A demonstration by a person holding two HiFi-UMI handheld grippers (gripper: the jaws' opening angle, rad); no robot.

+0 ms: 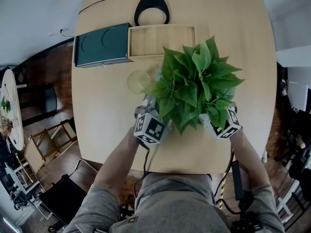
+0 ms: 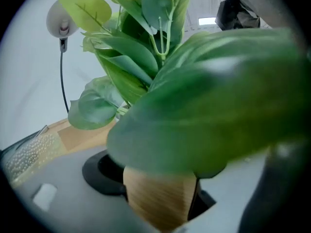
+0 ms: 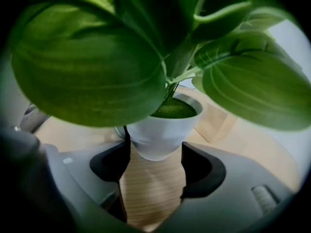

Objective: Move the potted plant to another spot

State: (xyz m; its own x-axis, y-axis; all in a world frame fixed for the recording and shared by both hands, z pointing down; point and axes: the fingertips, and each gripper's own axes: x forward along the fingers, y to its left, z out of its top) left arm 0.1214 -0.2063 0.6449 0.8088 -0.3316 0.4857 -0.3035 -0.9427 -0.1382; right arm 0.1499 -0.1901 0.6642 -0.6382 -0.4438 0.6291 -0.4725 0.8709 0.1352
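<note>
Plant (image 1: 197, 84): broad glossy green leaves in a small white pot (image 3: 160, 130), standing on the table (image 1: 102, 106) just 3 o'clock of centre. Left gripper (image 2: 155, 191) at its 7 o'clock, right gripper (image 3: 154, 171) at 5; both jaws wide apart, gripping nothing.

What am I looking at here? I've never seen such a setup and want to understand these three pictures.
A person carries a pair of two-jaw grippers; the patterned cubes belong to them. One picture comes from a head camera looking down; the others come from cameras riding on the left gripper and right gripper. On the wooden table stand a potted plant, a dark green tray, a wooden tray and a clear glass. Nothing is held: both pairs of jaws stand apart, the white pot just at the right one's tips.
</note>
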